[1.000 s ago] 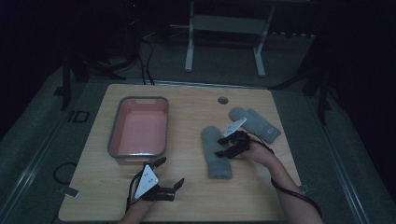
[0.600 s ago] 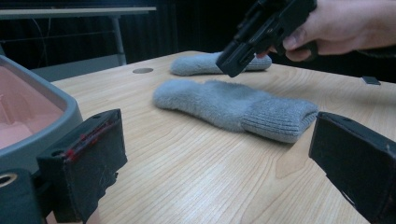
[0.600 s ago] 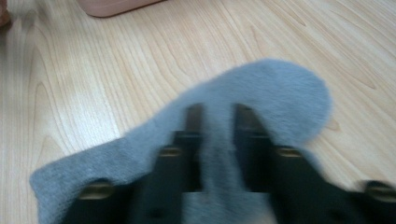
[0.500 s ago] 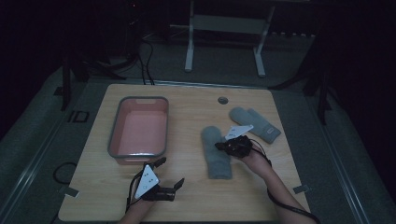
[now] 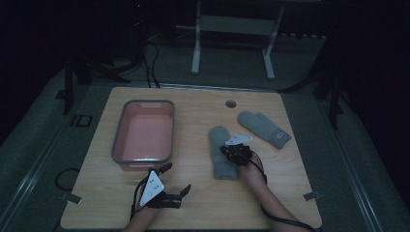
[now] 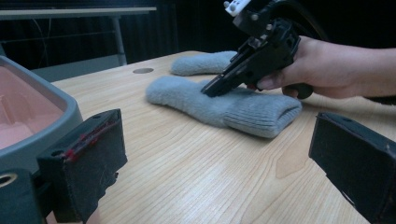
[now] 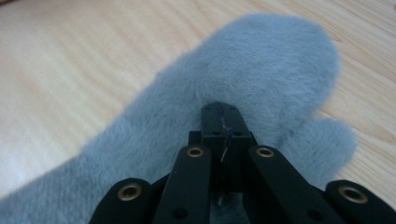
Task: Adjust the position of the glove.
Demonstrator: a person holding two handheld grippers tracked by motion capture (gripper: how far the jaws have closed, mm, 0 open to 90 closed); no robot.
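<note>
Mitten (image 7: pixel 243 84) under closed right gripper (image 7: pixel 220 122)

Right gripper view: near mitten (image 7: pixel 243 93) cuff end cut off by bottom-left edge; fabric under the closed jaw tips hidden, can't tell if any is pinched. Left gripper view: pink tray (image 6: pixel 28 116) cut by left edge, far mitten (image 6: pixel 201 63) partly behind the right gripper (image 6: pixel 208 90). High view v. dark.

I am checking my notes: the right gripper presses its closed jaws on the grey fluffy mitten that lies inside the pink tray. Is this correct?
Not quite. The grey fluffy mitten under the right gripper lies on the bare wooden table, to the right of the pink tray, not inside it. The high view shows this; the jaws are indeed closed on it.
</note>
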